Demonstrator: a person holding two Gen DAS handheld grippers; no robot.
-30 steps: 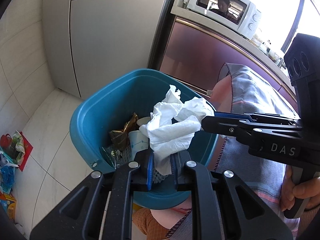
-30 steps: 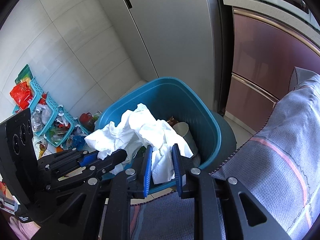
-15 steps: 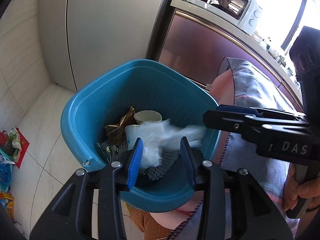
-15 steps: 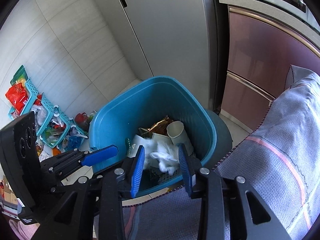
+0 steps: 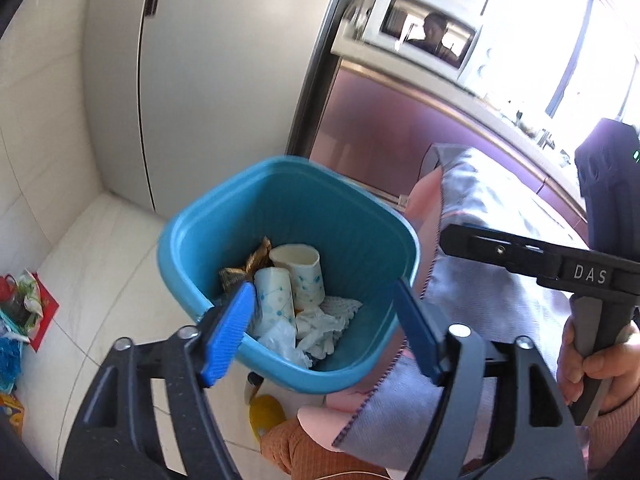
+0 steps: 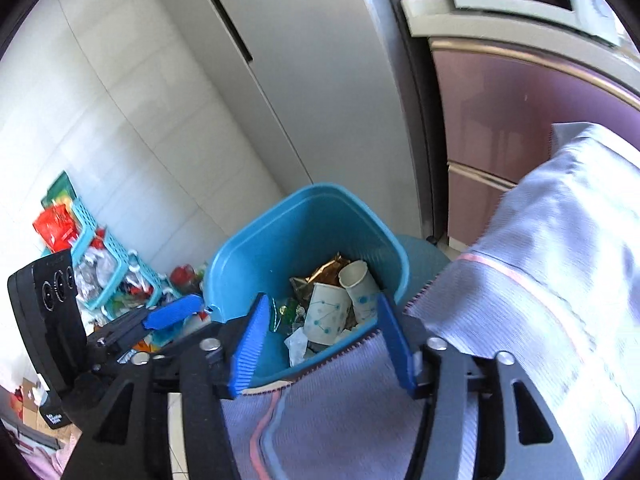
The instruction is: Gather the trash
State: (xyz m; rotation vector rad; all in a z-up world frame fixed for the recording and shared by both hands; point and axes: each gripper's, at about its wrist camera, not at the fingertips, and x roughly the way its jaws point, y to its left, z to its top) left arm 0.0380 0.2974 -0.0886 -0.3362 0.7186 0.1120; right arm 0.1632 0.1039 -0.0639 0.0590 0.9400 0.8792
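The left gripper (image 5: 324,328) and right gripper (image 6: 320,344) hover over the blue bin (image 5: 200,240), jaws opening with nothing between them. The crumpled tissue (image 5: 320,328) lies inside, by the near wall. Drop looks done; next, fetch more trash.

White letters "DAS" stand on the black body of the right gripper (image 5: 444,236), seen at the right edge of the left wrist view. Print on the packets in the side baskets is too blurred to read.
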